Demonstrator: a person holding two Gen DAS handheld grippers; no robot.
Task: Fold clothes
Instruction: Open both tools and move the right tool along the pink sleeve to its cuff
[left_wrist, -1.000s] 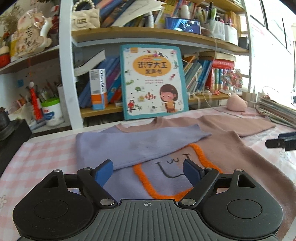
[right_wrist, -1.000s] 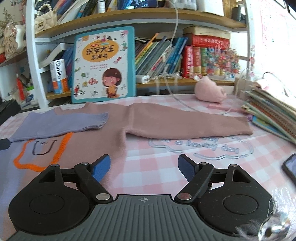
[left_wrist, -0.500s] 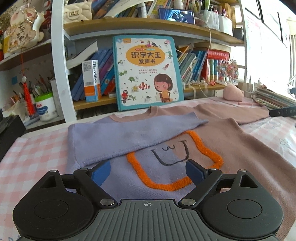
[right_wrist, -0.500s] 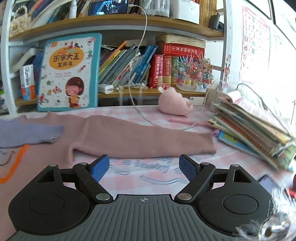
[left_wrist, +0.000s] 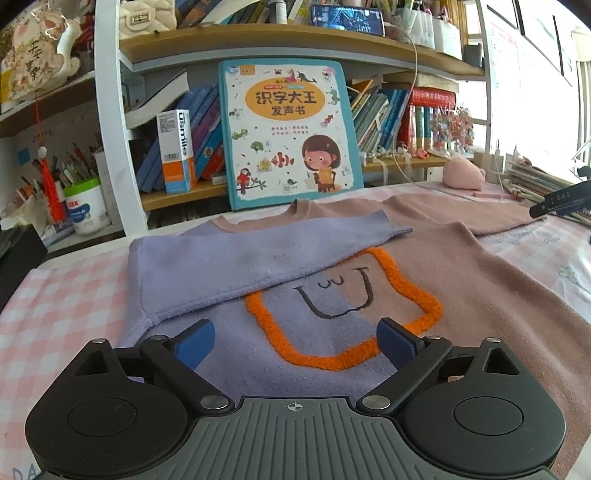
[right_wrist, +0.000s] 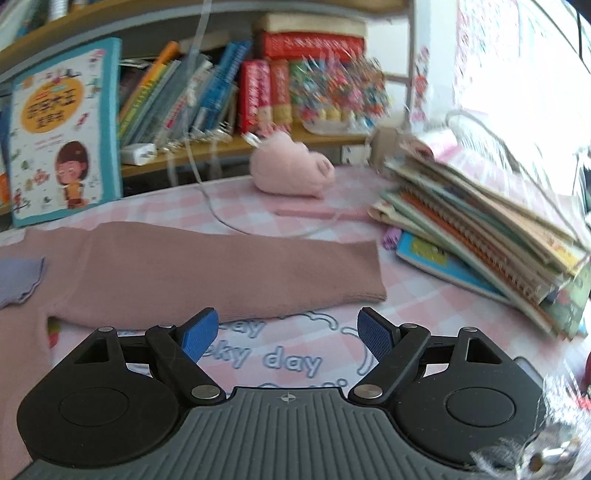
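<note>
The picture book (left_wrist: 288, 136) cover reads "识字大王 发声书". A white and orange box (left_wrist: 179, 151) says "usmile". The tablecloth (right_wrist: 291, 360) shows "day" in pale blue letters.

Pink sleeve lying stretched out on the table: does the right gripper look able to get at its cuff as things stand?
Probably yes. The right gripper is open and empty, and the pink sleeve lies flat just ahead with its cuff uncovered; the book stack sits off to the side.

Lilac-and-mauve sweater (left_wrist: 461, 280), orange outline; pink-checked tablecloth (left_wrist: 55, 295)
</note>
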